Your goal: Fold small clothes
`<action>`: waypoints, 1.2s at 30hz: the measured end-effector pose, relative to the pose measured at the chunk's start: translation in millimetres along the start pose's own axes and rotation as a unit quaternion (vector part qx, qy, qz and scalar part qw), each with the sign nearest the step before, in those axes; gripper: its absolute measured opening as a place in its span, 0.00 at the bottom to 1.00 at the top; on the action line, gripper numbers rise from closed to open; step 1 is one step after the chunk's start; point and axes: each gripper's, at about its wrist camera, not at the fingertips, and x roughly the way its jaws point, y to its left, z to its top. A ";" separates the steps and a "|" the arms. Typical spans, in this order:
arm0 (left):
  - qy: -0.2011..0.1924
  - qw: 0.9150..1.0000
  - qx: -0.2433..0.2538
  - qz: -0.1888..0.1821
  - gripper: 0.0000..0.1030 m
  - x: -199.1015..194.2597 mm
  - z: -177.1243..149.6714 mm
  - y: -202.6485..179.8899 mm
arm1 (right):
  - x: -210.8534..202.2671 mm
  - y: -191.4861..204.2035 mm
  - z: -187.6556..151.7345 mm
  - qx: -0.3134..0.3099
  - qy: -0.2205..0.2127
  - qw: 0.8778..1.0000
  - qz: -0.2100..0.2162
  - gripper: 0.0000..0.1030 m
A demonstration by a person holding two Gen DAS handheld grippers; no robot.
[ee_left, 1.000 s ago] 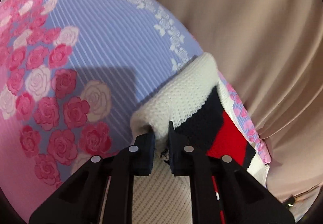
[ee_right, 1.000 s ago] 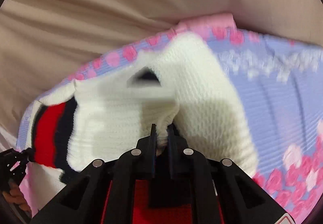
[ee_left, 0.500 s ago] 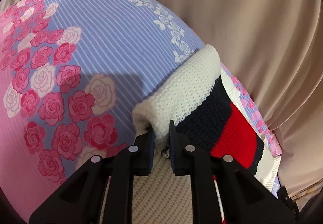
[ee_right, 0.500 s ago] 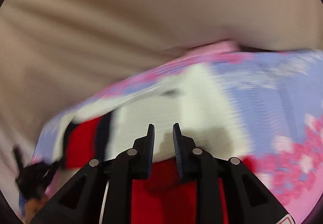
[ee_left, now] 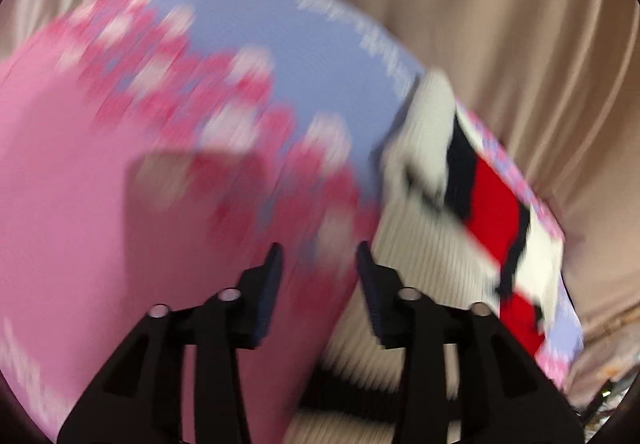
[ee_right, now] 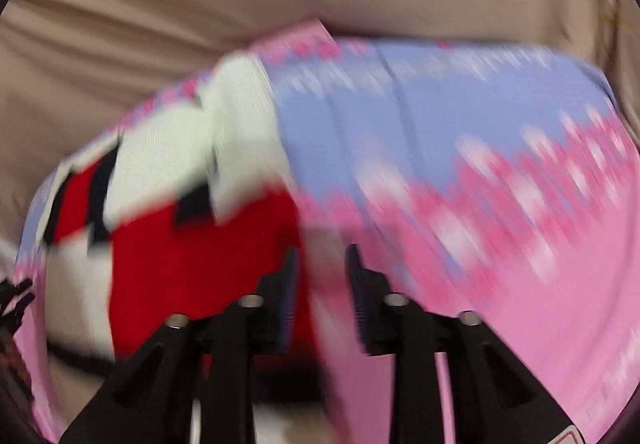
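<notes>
A small knit sweater [ee_left: 436, 244], white with navy and red stripes, lies on a pink and lilac rose-print cloth [ee_left: 120, 204]. A sleeve is folded over its body. My left gripper [ee_left: 318, 264] is open and empty, over the cloth just left of the sweater. In the right wrist view the sweater [ee_right: 168, 228] lies to the left, and my right gripper [ee_right: 320, 264] is open and empty at its right edge. Both views are motion-blurred.
Beige draped fabric [ee_left: 500, 24] surrounds the rose-print cloth [ee_right: 480, 164] on the far sides. The other gripper's black tip [ee_right: 12, 300] shows at the left edge of the right wrist view.
Both grippers have let go of the sweater's sleeve and opened. The left gripper has pulled back and to the left; the right has drawn back to the right. The sleeve now rests folded.
</notes>
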 end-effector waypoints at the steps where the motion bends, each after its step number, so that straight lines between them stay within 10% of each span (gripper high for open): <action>1: 0.018 1.000 -0.004 -0.003 0.51 -6.7 -17.1 7.1 | -9.8 -8.5 -23.2 -0.003 0.015 1.000 0.009 0.51; 6: 0.060 0.998 -0.026 -0.013 0.78 -39.9 -105.5 18.2 | -14.3 -4.4 -113.5 0.008 0.093 0.993 0.073 0.59; 11: 0.076 0.997 -0.023 -0.011 0.83 -39.5 -133.8 -7.0 | -5.4 26.3 -118.2 -0.019 0.075 0.993 0.084 0.68; 13: 0.075 0.997 -0.020 -0.011 0.63 -36.2 -130.4 -12.7 | 0.6 36.6 -107.5 -0.025 0.069 0.994 0.081 0.55; 14: 0.084 0.996 -0.019 -0.014 0.29 -33.8 -126.6 -15.8 | 0.8 37.4 -105.2 -0.023 0.068 0.994 0.081 0.41; 15: 0.102 0.994 -0.024 -0.029 0.09 -29.7 -122.7 -16.4 | 3.3 36.4 -101.6 -0.015 0.073 0.994 0.085 0.07; 24: 0.081 0.997 -0.001 -0.021 0.03 -120.6 -156.7 1.1 | -93.7 1.8 -127.3 -0.056 0.028 0.994 0.094 0.06; 36: 0.255 0.964 0.014 0.068 0.03 -214.6 -326.4 52.0 | -168.6 -75.1 -284.3 -0.134 0.244 0.957 0.083 0.06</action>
